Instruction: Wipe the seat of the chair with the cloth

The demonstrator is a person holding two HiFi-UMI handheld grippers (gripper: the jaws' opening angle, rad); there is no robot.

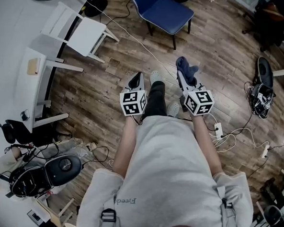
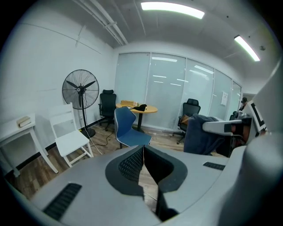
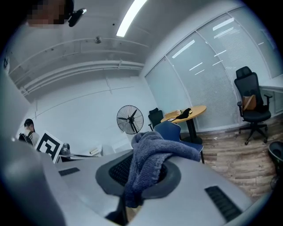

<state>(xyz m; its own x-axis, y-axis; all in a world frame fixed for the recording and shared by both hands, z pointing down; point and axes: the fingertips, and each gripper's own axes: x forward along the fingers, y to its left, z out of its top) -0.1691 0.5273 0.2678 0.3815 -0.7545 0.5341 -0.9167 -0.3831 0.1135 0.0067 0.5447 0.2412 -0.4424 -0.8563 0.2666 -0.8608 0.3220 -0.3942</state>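
Right gripper (image 1: 182, 77) had its jaws clamped on the blue-grey knitted cloth (image 1: 187, 68), well short of the blue moulded plastic chair (image 1: 166, 11). Left gripper (image 1: 136, 79) had its jaws together, empty. Best bet was to step closer and lay the cloth flat on the seat.

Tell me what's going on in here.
A person stands on a wood floor with a tool in each hand. The right tool is shut on a blue-grey cloth, which hangs over its jaws. The left tool is shut and empty. The blue chair stands a little ahead, with neither tool touching it, so the wiping has not begun.
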